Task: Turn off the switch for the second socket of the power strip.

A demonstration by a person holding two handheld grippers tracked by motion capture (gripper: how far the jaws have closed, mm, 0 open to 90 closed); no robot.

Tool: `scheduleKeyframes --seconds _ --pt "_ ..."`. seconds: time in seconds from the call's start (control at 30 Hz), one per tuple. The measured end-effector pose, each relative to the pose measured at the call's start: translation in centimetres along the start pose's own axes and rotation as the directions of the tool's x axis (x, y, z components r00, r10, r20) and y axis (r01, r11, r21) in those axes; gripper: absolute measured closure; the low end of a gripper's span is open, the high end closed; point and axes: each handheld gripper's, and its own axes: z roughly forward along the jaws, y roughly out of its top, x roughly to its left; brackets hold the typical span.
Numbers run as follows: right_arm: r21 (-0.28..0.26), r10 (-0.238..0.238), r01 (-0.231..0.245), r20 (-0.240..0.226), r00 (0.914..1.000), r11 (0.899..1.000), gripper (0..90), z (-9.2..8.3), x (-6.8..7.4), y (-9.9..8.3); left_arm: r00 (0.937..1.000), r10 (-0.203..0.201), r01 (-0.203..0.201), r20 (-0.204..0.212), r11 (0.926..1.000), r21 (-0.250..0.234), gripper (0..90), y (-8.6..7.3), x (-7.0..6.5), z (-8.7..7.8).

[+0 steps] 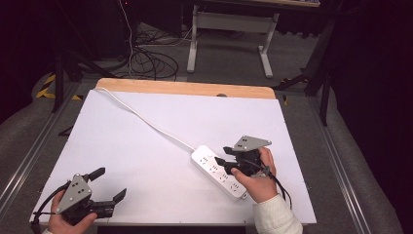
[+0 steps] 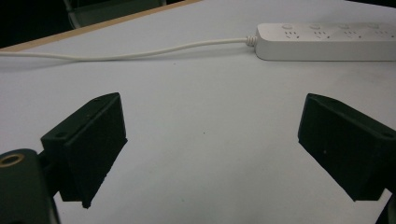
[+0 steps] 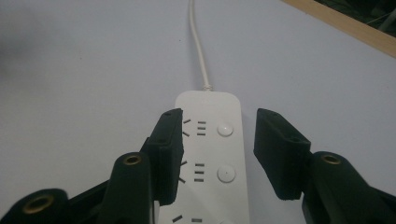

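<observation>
my white desk [image 1: 146, 146] carries a white power strip [image 1: 217, 171] lying flat directly under my right claw [image 3: 217, 154], whose jaws stand apart, one over each long edge. closing off-centre could skid or twist the strip, i judge, and its cord [image 1: 146, 122] running away ahead of the claw could drag. my left claw [image 2: 210, 149] gapes wide, well apart. round buttons [image 3: 225, 129] sit beside each socket.

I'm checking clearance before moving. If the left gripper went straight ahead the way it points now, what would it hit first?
Probably nothing at once: the left gripper is open over bare white table. Farther along its line lie the white cord and the power strip; which comes first is hard to tell, since depth is unclear.
</observation>
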Motion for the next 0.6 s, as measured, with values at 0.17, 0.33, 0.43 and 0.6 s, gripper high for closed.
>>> scheduleKeyframes --seconds 0.17,0.33,0.43,0.6 --pt "-0.019 0.001 -0.002 -0.014 0.9999 1.0 47.7 -0.2 0.1 0.1 1.0 0.0 0.0 0.001 1.0 0.0 8.3 0.0 0.0 0.0" --pt "-0.052 -0.011 0.01 -0.023 0.9997 0.999 35.7 -0.7 0.1 0.2 1.0 -0.002 0.002 0.0 1.0 -0.003 8.4 0.0 0.0 0.0" --pt "-0.067 -0.034 0.032 -0.027 0.9991 0.997 31.2 -1.3 0.1 0.1 1.0 -0.001 0.001 0.001 1.0 -0.006 8.4 0.0 0.0 0.0" --pt "-0.11 -0.016 0.013 -0.031 0.9994 0.994 28.2 -2.4 -0.1 -0.2 1.0 0.001 -0.001 0.002 1.0 -0.005 8.5 0.0 0.0 0.0"
